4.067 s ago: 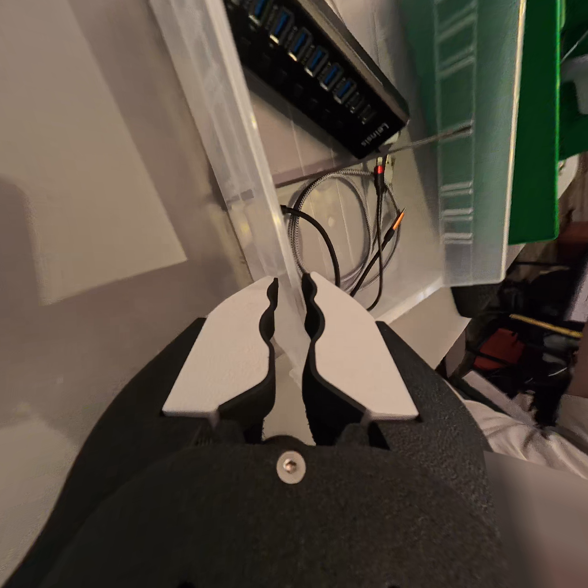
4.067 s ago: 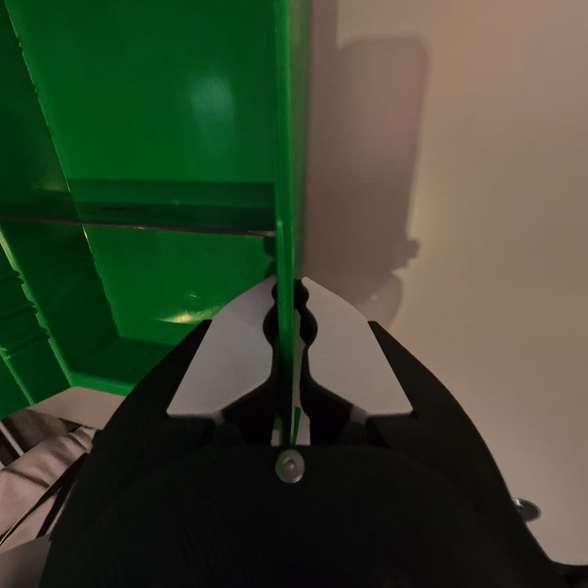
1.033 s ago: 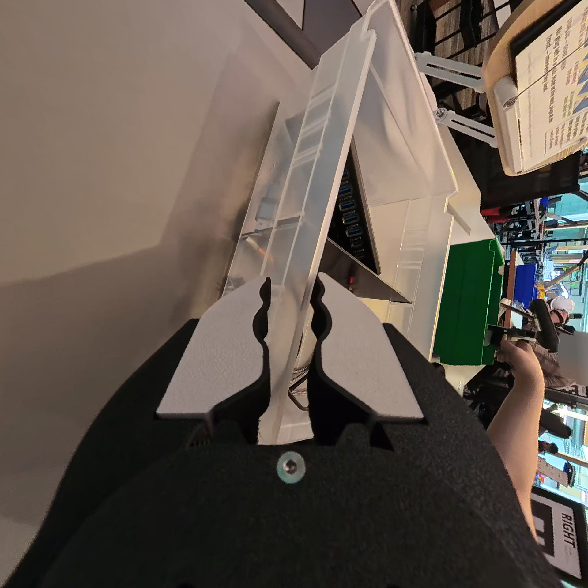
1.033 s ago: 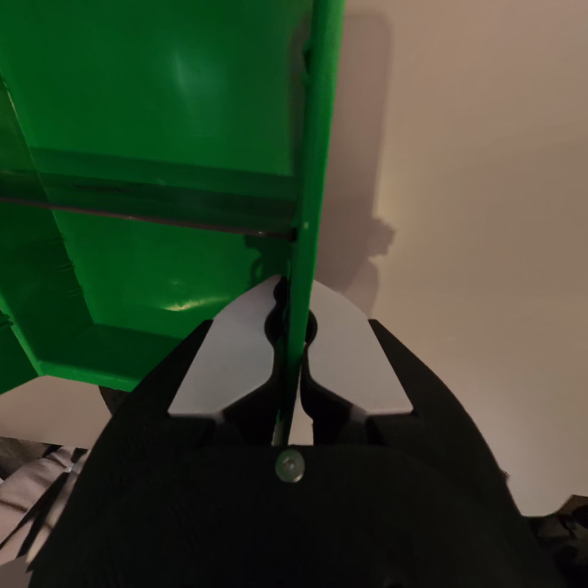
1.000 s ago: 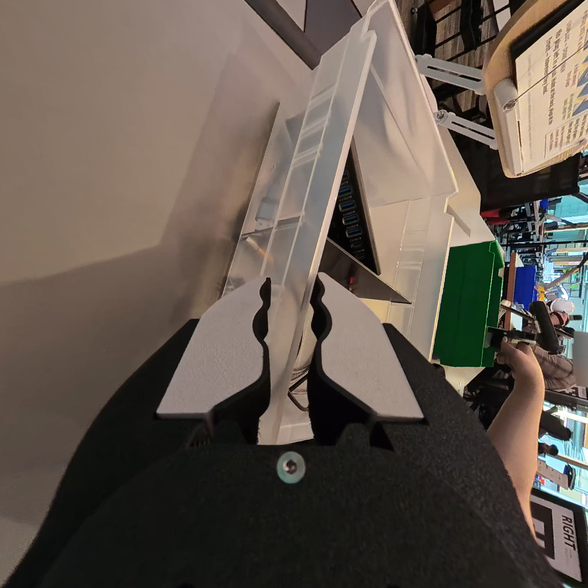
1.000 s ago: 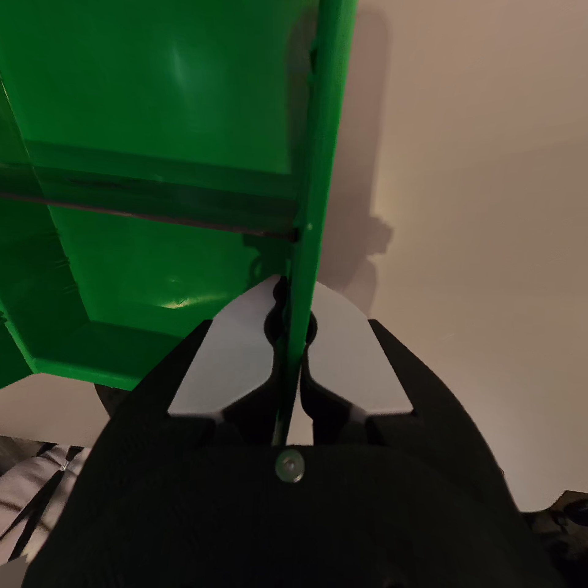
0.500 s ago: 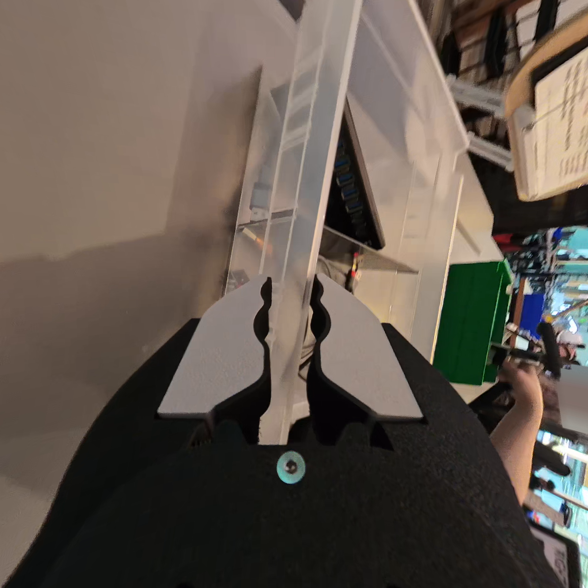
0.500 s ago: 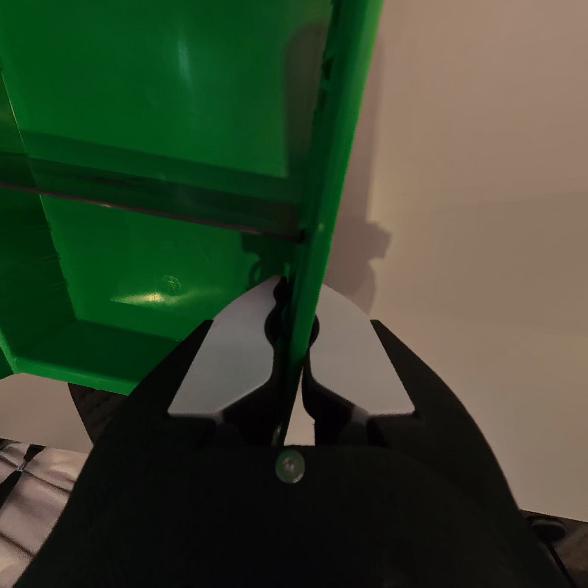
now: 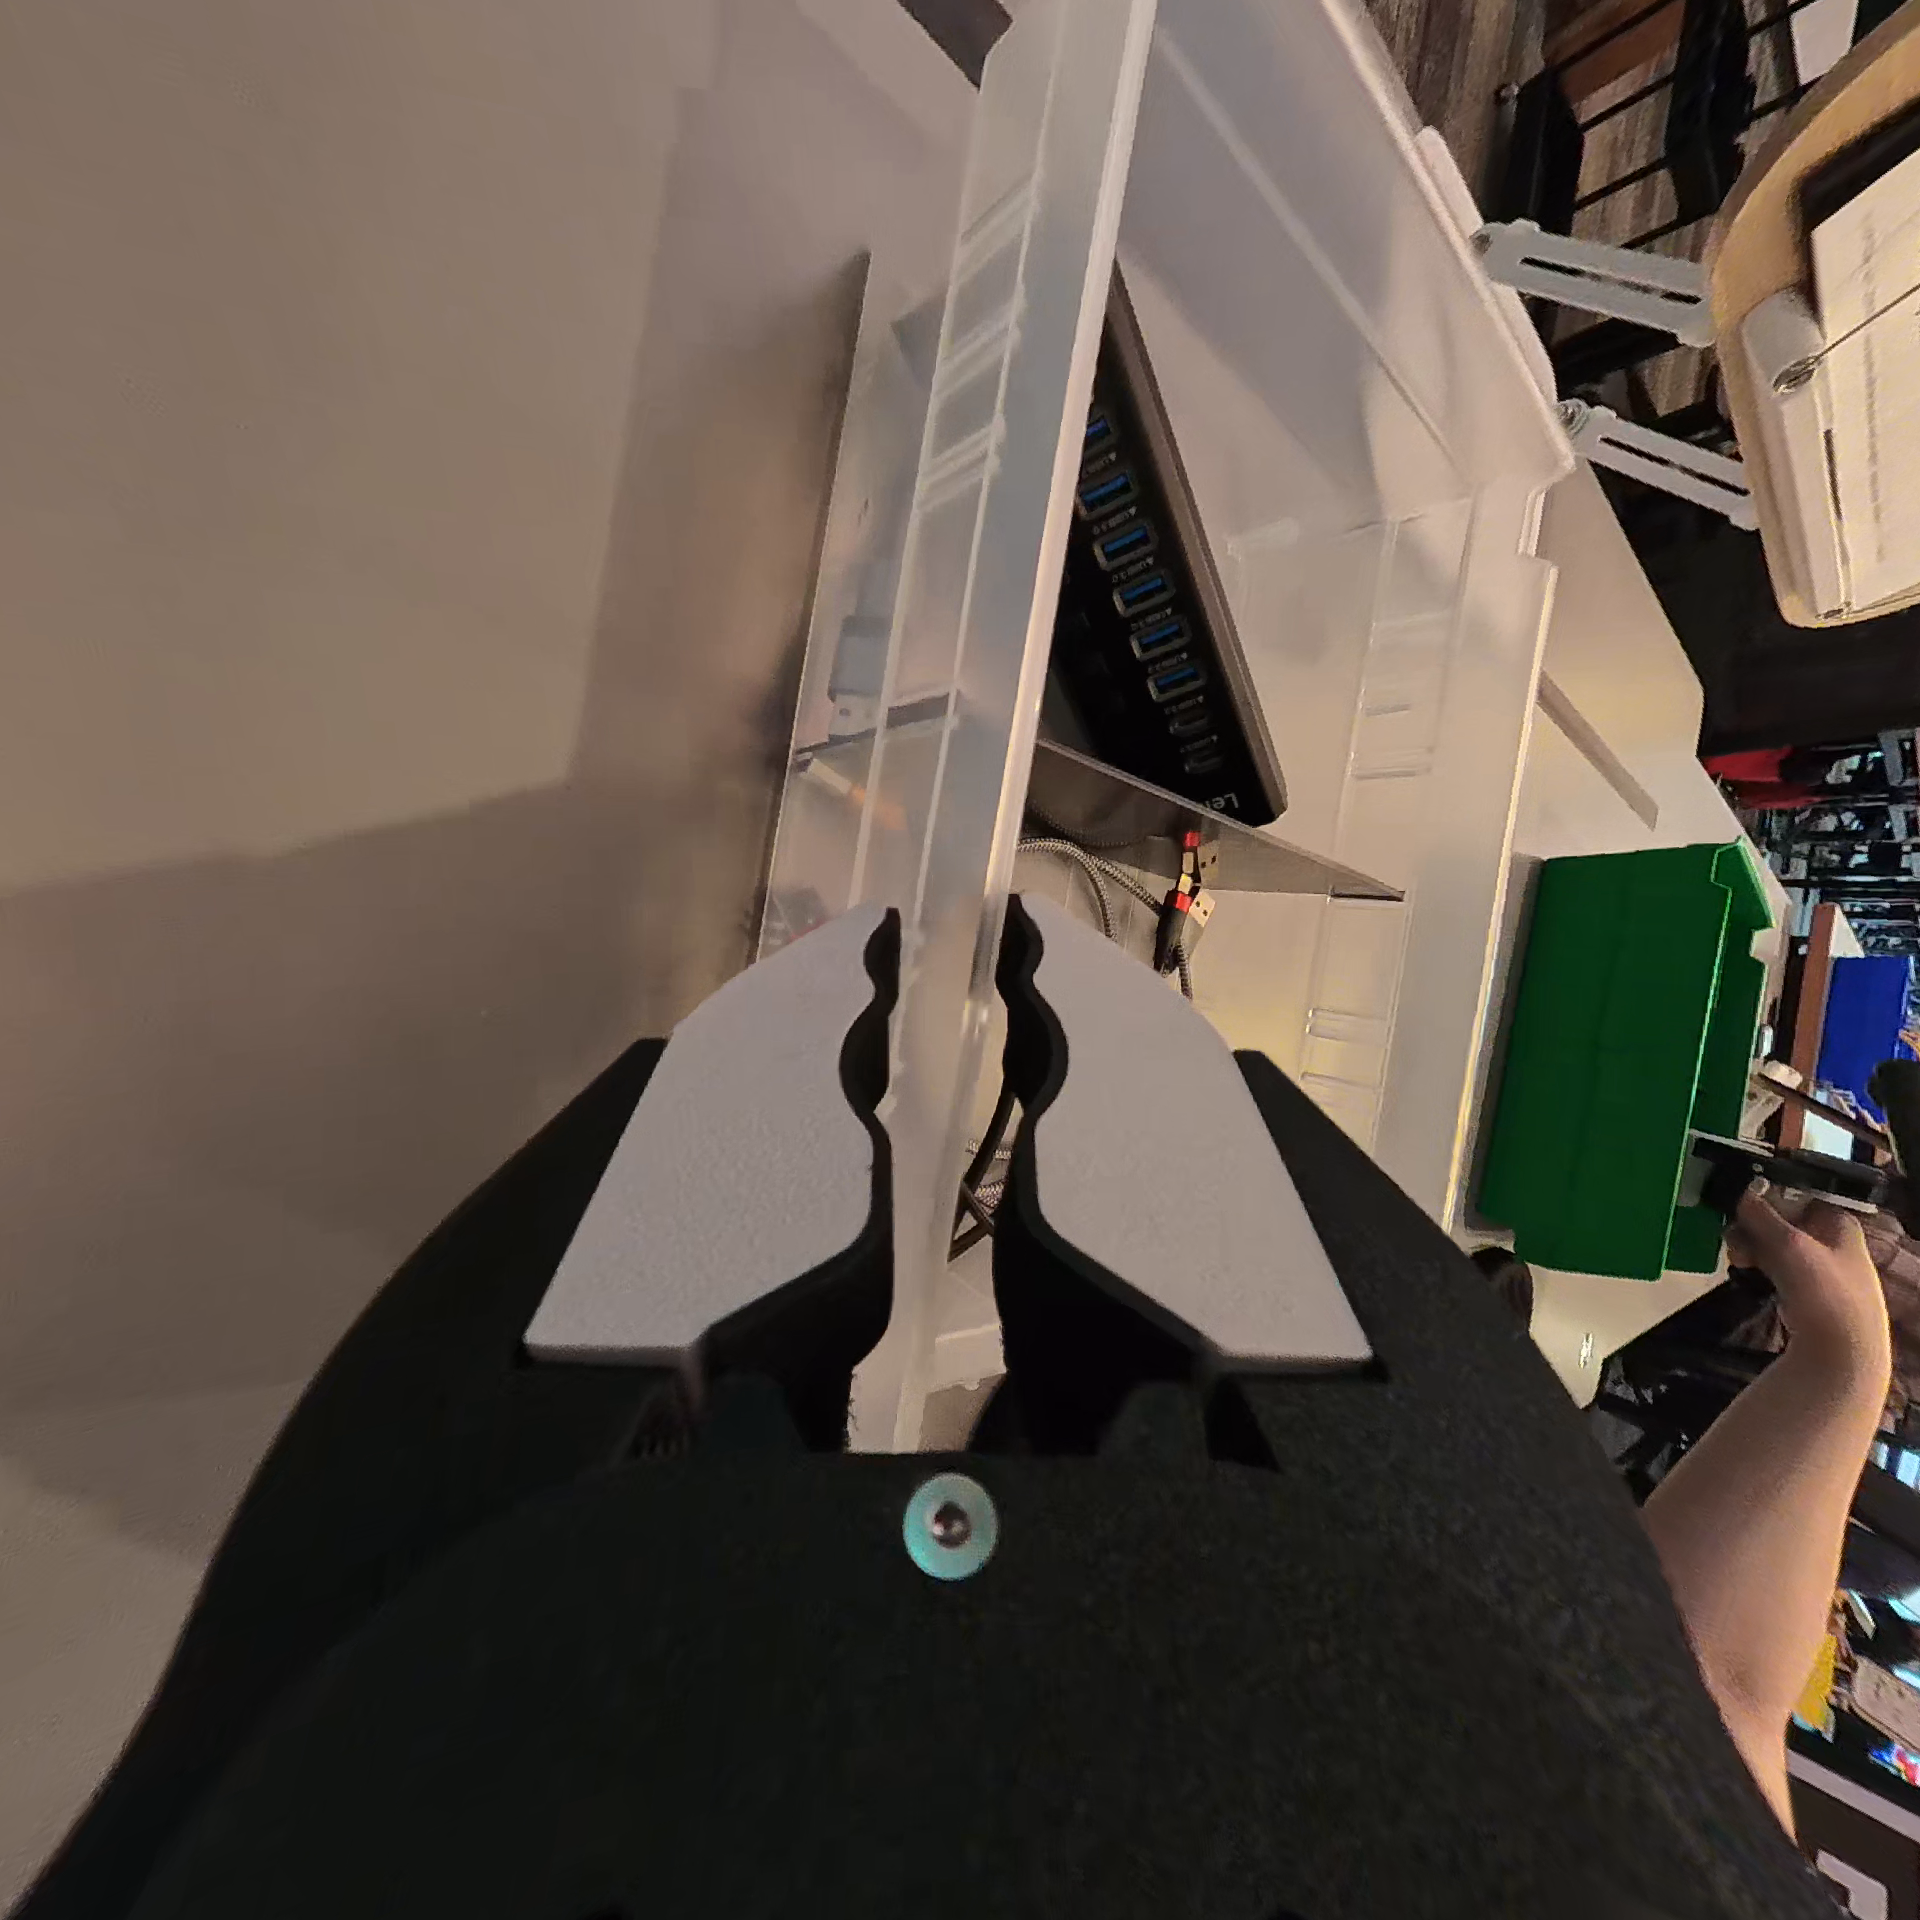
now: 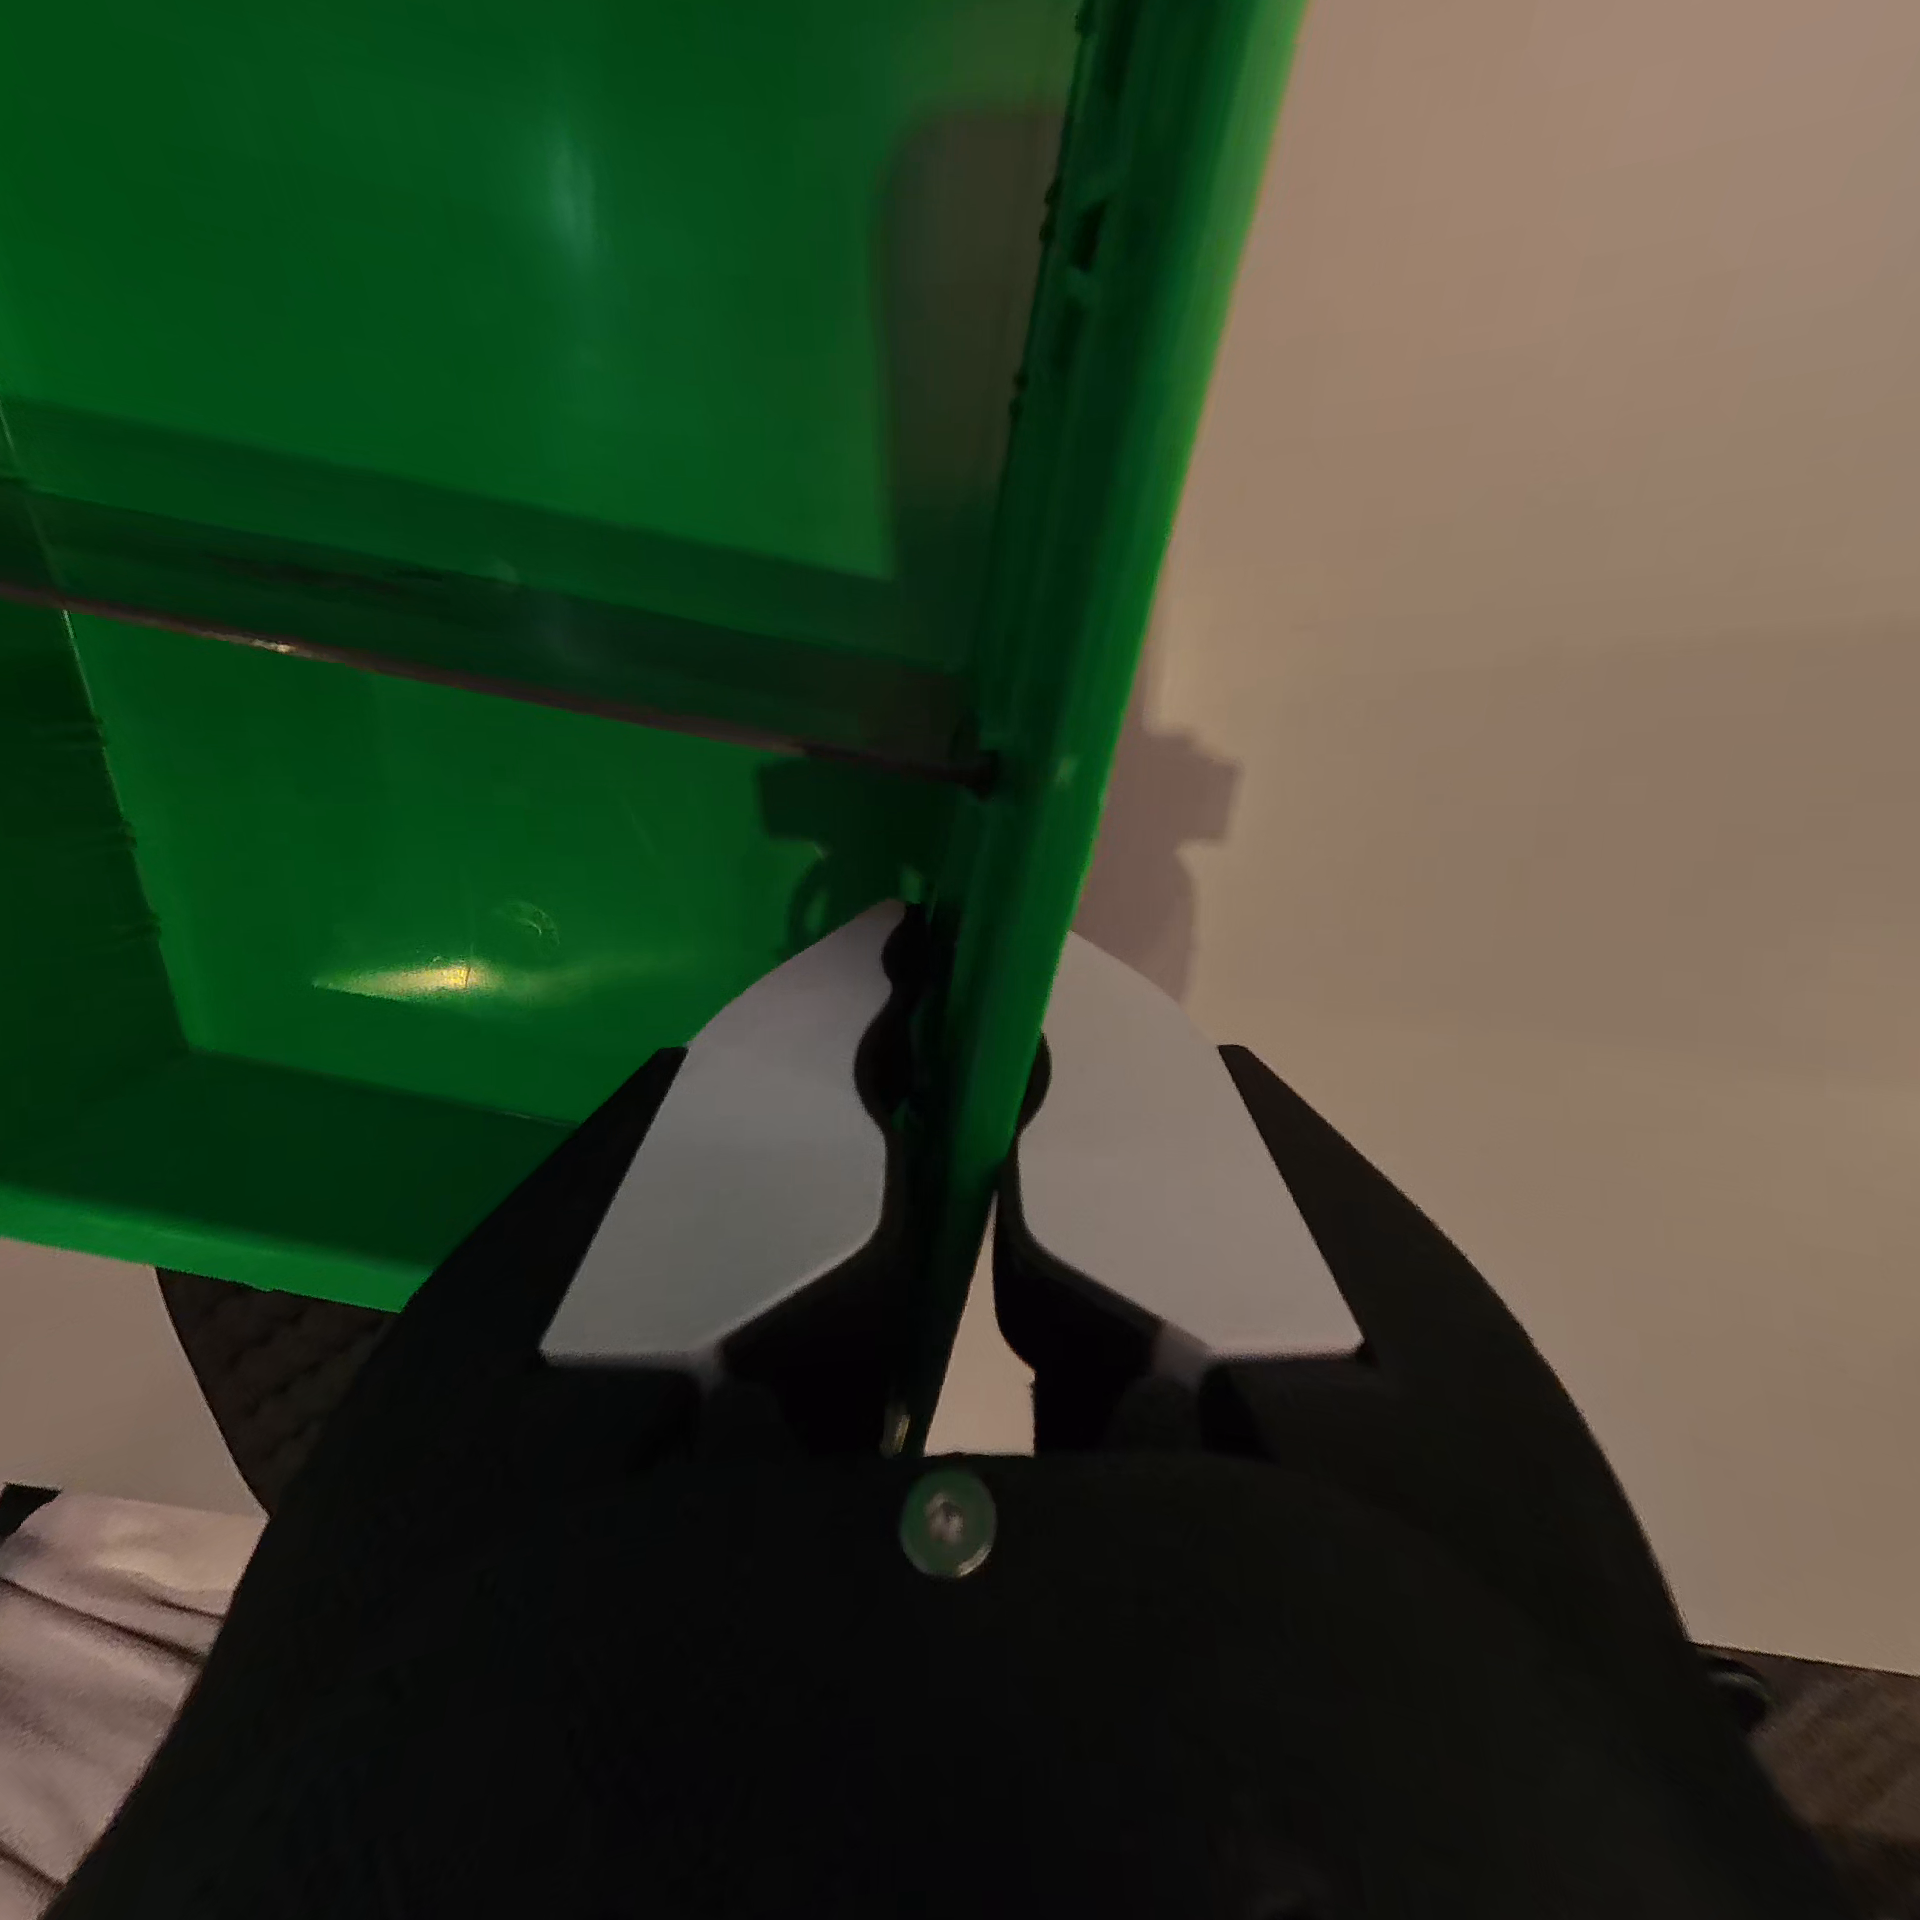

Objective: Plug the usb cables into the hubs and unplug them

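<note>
White tabletop (image 9: 312, 520) beneath us: our left gripper (image 9: 948, 925) clamps one clear bin (image 9: 1039, 416) wall, our right gripper (image 10: 977, 935) one green bin (image 10: 520, 312) wall; one hub (image 9: 1164, 623) inside.

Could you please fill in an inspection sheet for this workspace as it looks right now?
Surface: plain white tabletop.
Job's things: black USB hub with blue ports inside the clear plastic bin; its visible ports empty.
Clutter: green plastic bin, nothing seen inside.
Grippers: left gripper shut on the clear bin's wall; right gripper shut on the green bin's wall.
Cables: braided cable with red-collared USB plug, unplugged, in the clear bin.
Surroundings: paper on a clipboard.
</note>
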### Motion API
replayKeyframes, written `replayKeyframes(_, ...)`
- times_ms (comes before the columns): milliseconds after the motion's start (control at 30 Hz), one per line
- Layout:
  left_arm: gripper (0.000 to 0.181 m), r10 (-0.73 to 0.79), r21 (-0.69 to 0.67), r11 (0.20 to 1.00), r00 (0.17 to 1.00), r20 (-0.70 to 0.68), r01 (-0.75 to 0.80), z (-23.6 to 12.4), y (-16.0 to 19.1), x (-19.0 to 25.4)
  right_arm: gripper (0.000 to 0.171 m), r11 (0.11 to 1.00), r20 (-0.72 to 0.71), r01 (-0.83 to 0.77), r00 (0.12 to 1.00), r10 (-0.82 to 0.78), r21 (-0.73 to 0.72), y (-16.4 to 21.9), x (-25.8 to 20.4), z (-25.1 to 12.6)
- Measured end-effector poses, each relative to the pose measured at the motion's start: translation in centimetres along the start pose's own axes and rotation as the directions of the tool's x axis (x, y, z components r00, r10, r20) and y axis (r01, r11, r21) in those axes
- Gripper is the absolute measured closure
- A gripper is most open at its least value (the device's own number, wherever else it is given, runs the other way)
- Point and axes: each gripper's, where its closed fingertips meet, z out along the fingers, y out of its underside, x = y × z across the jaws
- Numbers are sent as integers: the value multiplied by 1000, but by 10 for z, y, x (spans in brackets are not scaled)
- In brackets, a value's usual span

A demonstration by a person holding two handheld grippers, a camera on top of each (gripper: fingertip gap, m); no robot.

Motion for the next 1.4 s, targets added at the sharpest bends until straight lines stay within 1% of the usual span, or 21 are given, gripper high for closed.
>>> replayKeyframes(233,171,-14,131,991,998,-67,23,-19,-18,11,159,1000,2,-19,1000,19,-11,-7,6,0)
replayKeyframes(367,171,46,221,975,998,-47,-35,-41,-26,21,157,1000,-12,-8,1000,8,-5,-8,7,1)
replayKeyframes(433,169,121,302,948,991,-61,-97,-58,-34,37,156,1000,-11,-1,1000,1,12,-8,8,0)
replayKeyframes(500,167,260,447,867,965,-29,-220,-85,-50,62,154,999,-51,32,998,-30,32,-7,9,-4)
replayKeyframes(567,163,428,554,743,903,37,-375,-106,-57,96,145,991,-114,71,992,-58,113,-13,6,-19)
replayKeyframes(600,161,479,579,693,875,76,-429,-112,-57,110,138,983,-162,86,985,-59,165,-17,6,-30)
replayKeyframes(633,157,500,593,660,859,112,-461,-115,-57,121,137,971,-197,92,979,-48,220,-21,5,-43)
replayKeyframes(667,148,511,603,636,849,138,-481,-114,-56,130,135,955,-228,88,973,-22,284,-26,2,-58)
replayKeyframes(733,127,555,594,600,813,173,-536,-106,-54,147,129,889,-256,112,967,7,444,-42,-12,-95)
replayKeyframes(767,125,589,568,586,785,192,-578,-99,-52,154,127,832,-268,148,963,1,534,-52,-25,-116)
replayKeyframes(800,124,606,548,574,766,215,-608,-92,-52,158,125,750,-281,199,960,-19,630,-63,-41,-141)
replayKeyframes(867,125,623,523,562,744,243,-641,-79,-54,162,114,494,-289,298,953,-96,817,-85,-90,-198)
replayKeyframes(967,125,623,465,596,742,246,-654,-59,-54,162,107,72,-311,326,937,-160,943,-90,-160,-276)
replayKeyframes(1000,125,618,445,617,750,237,-649,-52,-54,160,108,-23,-320,321,932,-171,947,-90,-178,-293)
replayKeyframes(1033,125,604,418,653,767,216,-632,-42,-51,158,110,-59,-320,314,929,-185,947,-90,-192,-301)
replayKeyframes(1100,132,547,329,757,823,152,-564,-17,-44,148,109,-61,-300,294,925,-235,954,-93,-214,-299)
replayKeyframes(1167,153,422,194,885,905,53,-424,8,-29,137,111,-72,-265,255,916,-301,964,-96,-231,-286)
replayKeyframes(1200,152,366,142,921,931,1,-363,18,-25,136,113,-72,-240,229,911,-335,971,-101,-238,-280)
replayKeyframes(1267,151,301,108,949,952,-48,-295,34,-26,135,112,11,-203,227,890,-407,974,-109,-247,-259)
replayKeyframes(1333,143,307,90,947,951,32,-308,48,-31,124,112,74,-204,256,887,-415,964,-116,-244,-242)
replayKeyframes(1400,135,301,51,949,941,156,-312,54,-36,109,112,94,-230,289,887,-400,953,-119,-240,-234)
